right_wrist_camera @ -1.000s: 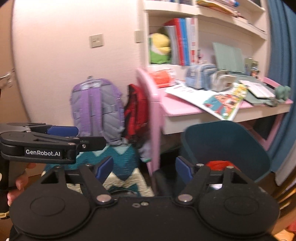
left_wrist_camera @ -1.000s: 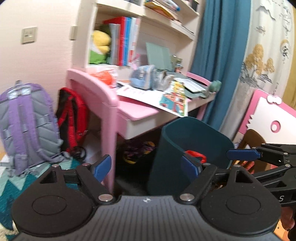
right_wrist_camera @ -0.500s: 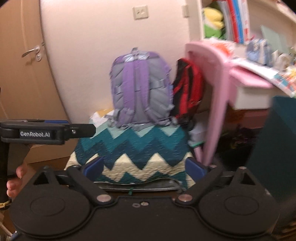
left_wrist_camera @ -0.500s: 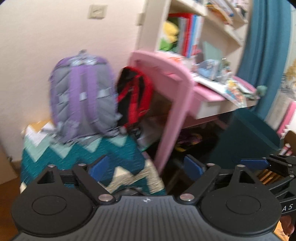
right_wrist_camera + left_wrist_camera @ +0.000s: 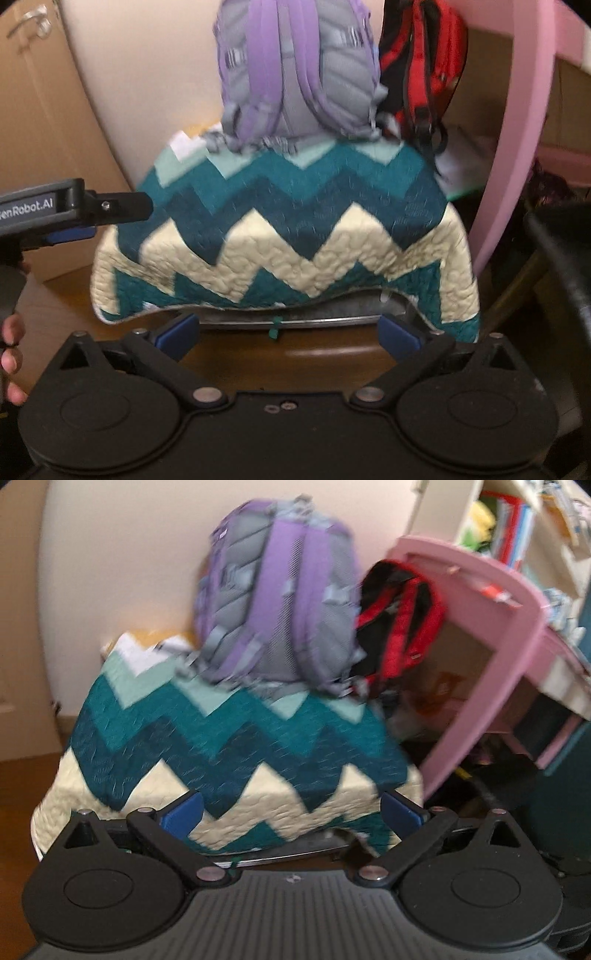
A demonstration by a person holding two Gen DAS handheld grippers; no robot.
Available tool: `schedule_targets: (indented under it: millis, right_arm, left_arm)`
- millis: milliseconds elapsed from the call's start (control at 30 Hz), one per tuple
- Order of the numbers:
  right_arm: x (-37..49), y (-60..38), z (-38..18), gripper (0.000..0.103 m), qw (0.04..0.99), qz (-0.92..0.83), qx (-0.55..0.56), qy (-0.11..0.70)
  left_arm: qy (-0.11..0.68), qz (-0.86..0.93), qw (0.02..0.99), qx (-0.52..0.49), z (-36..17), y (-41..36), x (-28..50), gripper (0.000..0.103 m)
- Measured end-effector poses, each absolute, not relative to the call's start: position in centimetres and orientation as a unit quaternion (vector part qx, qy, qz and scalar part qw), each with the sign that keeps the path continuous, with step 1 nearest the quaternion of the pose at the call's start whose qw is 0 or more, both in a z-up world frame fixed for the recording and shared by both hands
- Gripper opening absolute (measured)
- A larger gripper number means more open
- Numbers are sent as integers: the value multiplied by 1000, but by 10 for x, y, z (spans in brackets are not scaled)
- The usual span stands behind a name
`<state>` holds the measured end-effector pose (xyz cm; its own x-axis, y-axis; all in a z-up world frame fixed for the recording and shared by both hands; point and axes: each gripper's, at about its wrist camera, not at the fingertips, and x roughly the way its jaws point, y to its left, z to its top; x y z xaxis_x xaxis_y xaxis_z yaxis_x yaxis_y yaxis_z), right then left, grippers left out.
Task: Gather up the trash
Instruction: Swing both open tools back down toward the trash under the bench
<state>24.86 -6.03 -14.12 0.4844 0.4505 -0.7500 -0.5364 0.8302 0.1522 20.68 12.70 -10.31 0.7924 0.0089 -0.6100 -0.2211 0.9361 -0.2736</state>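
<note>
My left gripper (image 5: 291, 812) is open and empty, facing a teal and cream zigzag quilt (image 5: 236, 746). My right gripper (image 5: 288, 334) is open and empty, low over the wooden floor (image 5: 280, 356) in front of the same quilt (image 5: 288, 229). The left gripper also shows from the side in the right wrist view (image 5: 74, 206). The dark teal trash bin is only a sliver at the right edge in the left wrist view (image 5: 561, 797) and its dark rim shows in the right wrist view (image 5: 561, 258). A small green scrap (image 5: 274, 330) lies under the quilt's edge. White paper (image 5: 186, 142) lies behind the quilt.
A purple and grey backpack (image 5: 277, 605) and a red and black backpack (image 5: 399, 620) rest on the quilt against the wall. A pink desk (image 5: 491, 646) stands at the right. A tan door (image 5: 40, 122) is at the left.
Both views have swung left and down, from the desk and bin to the quilt and backpacks. The bin has slid to the right edge. Both grippers stayed open.
</note>
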Motion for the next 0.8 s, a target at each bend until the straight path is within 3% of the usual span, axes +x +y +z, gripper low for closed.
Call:
schedule_targets:
  millis: [333,500,800]
  right_arm:
    - [287,-31,-296,103,816,234,-43,527]
    - [295,-26,-370,101,782,231,-96,571]
    - [303,-31,-479,91,705,220,-133,661]
  left_arm:
    - [424,120,878,-185,-245,155,253,103]
    - [465,145,851,-198,-317,164,270,103]
    - [588,173,762,-209,-453,167,286,103]
